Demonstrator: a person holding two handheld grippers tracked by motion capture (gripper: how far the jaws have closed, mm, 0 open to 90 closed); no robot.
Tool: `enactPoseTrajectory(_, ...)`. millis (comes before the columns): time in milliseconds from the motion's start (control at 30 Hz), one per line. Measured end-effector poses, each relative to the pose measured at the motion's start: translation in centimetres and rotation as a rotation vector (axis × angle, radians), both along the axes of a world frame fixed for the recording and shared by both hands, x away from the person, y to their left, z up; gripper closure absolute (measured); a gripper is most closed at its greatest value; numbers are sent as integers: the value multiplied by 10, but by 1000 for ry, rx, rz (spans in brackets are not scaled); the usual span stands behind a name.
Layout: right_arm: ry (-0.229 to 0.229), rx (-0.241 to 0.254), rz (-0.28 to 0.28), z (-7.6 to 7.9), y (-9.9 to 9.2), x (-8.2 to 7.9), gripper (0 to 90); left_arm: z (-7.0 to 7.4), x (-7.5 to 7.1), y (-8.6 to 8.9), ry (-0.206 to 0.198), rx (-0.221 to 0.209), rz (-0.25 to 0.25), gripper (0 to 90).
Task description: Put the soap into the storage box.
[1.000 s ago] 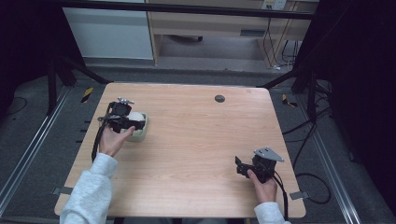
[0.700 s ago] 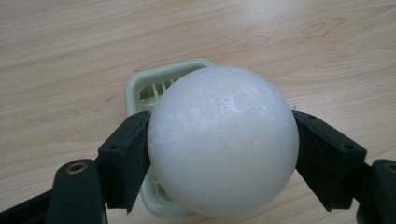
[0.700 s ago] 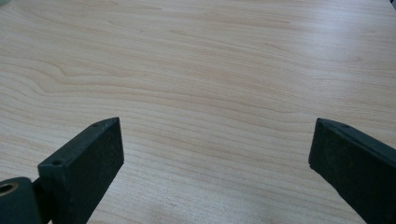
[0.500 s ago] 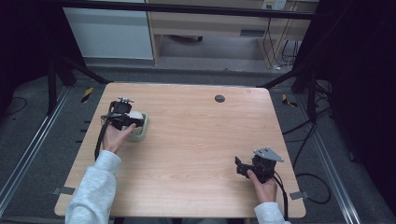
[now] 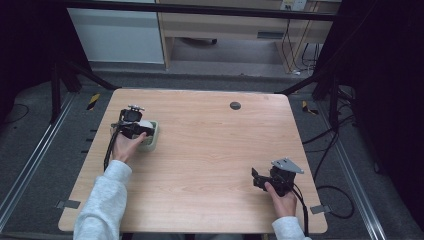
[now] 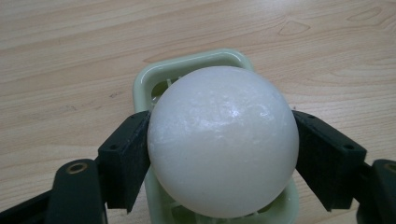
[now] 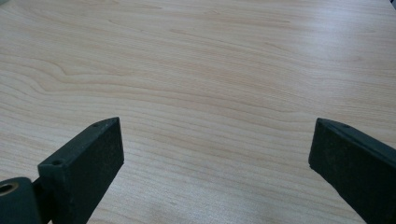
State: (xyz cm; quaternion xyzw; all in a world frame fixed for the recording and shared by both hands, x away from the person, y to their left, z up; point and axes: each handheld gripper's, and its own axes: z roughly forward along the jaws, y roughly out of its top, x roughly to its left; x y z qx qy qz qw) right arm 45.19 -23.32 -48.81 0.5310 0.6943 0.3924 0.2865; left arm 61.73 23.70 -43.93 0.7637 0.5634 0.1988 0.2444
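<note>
High view: left gripper holds the white ball over the pale green tray near the table's left edge; right gripper rests open and empty. Left gripper view: jaws clamp the smooth, matte ball just above the tray; best lowered straight, centred, before release. Right gripper view: jaws wide apart over bare wood.

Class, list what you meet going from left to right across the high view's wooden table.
Left tool holding the white ball over the pale green rectangular tray → small dark round disc → right tool.
</note>
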Motion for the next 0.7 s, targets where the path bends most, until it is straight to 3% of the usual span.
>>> enactPoseTrajectory(700,2,-2,2,0,0,0,36,-10,5,0,43,15,8,242)
